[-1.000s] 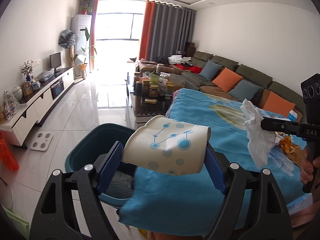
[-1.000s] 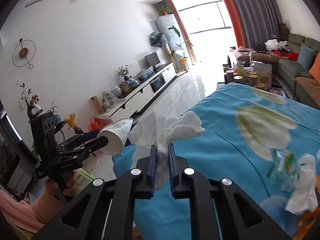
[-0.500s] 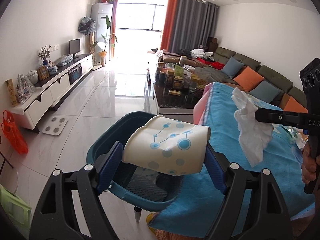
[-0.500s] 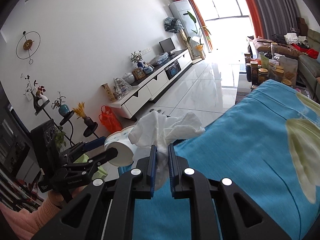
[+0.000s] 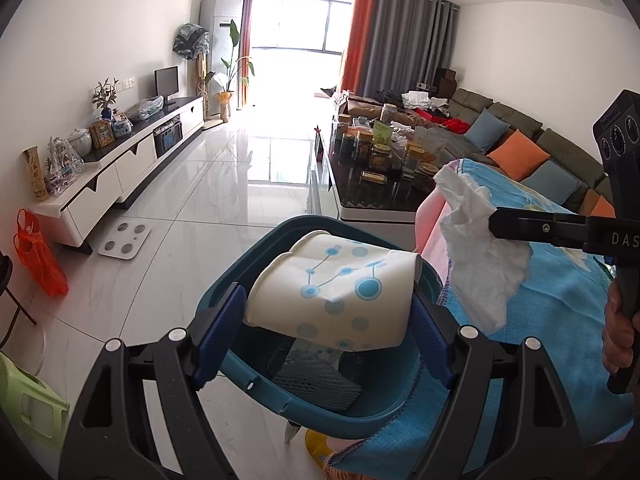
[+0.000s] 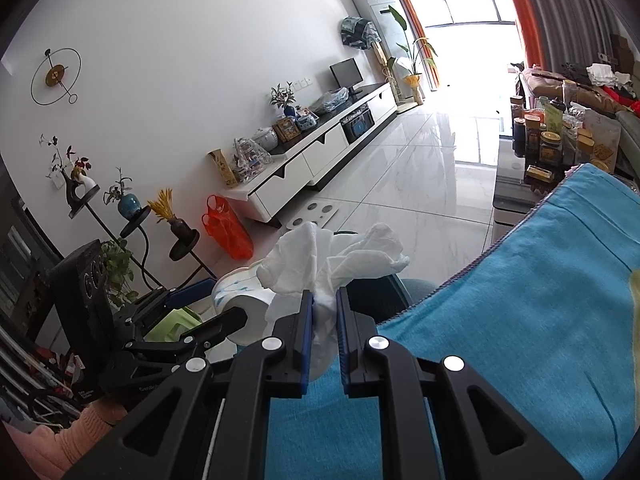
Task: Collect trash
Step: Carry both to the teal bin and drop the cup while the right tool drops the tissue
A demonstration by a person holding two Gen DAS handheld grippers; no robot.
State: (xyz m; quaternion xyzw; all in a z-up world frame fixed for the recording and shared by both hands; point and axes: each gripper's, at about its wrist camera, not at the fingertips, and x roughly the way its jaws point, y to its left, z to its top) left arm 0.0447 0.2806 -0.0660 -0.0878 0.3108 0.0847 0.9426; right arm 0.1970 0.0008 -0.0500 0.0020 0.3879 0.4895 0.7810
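Living room, one teal bin (image 5: 256,380), left gripper (image 5: 326,312) clamping one paper cup (image 5: 336,296), right gripper (image 6: 322,312) pinching one tissue (image 6: 332,256)

A: My left wrist view?
B: It looks forward along my left gripper (image 5: 328,312), close above the bin (image 5: 320,392), facing the window (image 5: 296,24).
A: My right?
B: Along my right gripper (image 6: 322,312), close over the blue cloth (image 6: 520,320), facing the TV cabinet (image 6: 320,152).
A: Overlap?
B: Cabinet, floor, window, and each gripper in the other's view.
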